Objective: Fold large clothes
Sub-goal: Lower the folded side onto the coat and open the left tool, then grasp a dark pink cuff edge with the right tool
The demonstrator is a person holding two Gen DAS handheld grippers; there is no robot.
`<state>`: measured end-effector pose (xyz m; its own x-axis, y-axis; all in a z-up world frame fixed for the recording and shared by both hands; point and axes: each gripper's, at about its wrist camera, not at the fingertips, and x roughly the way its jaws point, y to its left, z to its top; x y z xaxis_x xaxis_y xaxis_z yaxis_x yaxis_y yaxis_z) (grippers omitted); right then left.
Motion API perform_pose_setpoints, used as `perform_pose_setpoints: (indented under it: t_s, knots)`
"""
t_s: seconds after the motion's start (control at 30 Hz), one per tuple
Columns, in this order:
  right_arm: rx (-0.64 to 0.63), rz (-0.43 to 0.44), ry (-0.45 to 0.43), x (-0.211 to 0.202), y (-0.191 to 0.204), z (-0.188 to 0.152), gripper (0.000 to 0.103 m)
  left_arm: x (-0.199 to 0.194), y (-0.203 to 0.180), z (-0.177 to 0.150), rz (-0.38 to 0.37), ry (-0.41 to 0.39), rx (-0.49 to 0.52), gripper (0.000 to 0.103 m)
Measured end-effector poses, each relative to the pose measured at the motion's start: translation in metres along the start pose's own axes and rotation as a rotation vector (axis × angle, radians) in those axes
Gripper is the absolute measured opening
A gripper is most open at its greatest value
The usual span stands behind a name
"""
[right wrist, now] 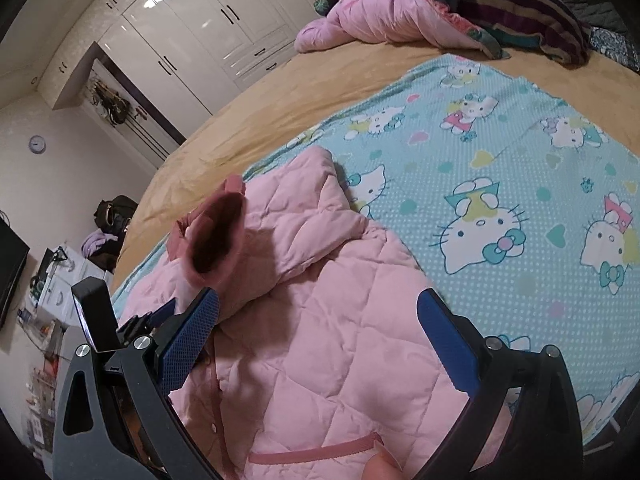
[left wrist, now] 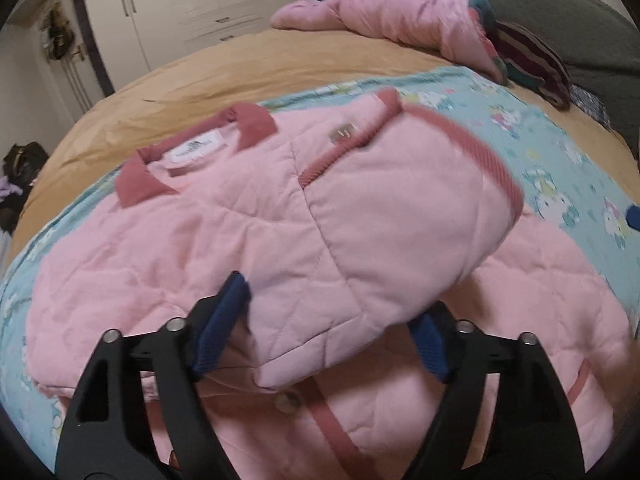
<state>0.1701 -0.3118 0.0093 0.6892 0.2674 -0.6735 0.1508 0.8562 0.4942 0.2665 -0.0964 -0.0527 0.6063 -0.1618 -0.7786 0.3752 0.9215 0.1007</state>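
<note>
Jacket (left wrist: 320, 208), pink and quilted, spread on cartoon-cat blanket (right wrist: 500, 152) over tan bed cover (left wrist: 208, 76). Collar (left wrist: 140, 184) in darker pink, with white label just beside it. Sleeve folded across front panel, ribbed cuff (right wrist: 216, 236) open toward right wrist view. Left gripper (left wrist: 332, 332) held wide, blue pads (left wrist: 218, 328) either side of a raised fold of jacket; contact with fabric cannot be told. Right gripper (right wrist: 320, 340) spread wide above lower jacket panel, holding nothing. Snap button (left wrist: 286, 402) and darker pink trim near bottom edge. Heap of pink bedding (right wrist: 384, 12) and striped cloth (right wrist: 528, 12) well apart, at far end of bed. White wardrobe (right wrist: 200, 28) behind.
</note>
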Motion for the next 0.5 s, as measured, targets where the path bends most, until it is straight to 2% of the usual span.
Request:
perform_pose_setpoints:
  t_s: [0.03,0.07,0.13,0.23,0.37,0.43,0.5]
  knots:
    - [-0.003,0.001,0.006,0.002,0.001,0.0,0.099,0.001,-0.004,-0.002,0.008,0.011,0.013,0.076]
    - [-0.006,0.007,0.011,0.004,0.002,0.0,0.099,0.002,-0.009,-0.005,-0.002,0.031,0.022,0.086]
    - [-0.021,0.006,0.02,0.008,0.004,0.003,0.099,-0.002,-0.014,-0.008,-0.048,0.041,0.022,0.093]
    - [-0.006,0.039,0.044,0.022,0.002,0.011,0.099,-0.015,-0.013,-0.017,-0.115,0.056,0.0,0.093]
    - [0.032,0.106,0.096,0.045,0.006,0.022,0.099,-0.035,0.015,-0.027,-0.207,0.072,-0.098,0.094]
    - [0.036,0.164,0.126,0.059,0.015,0.026,0.099,-0.049,0.036,-0.029,-0.206,0.048,-0.144,0.094]
    - [0.052,0.214,0.153,0.076,0.026,0.031,0.099,-0.063,0.063,-0.03,-0.171,0.021,-0.204,0.094]
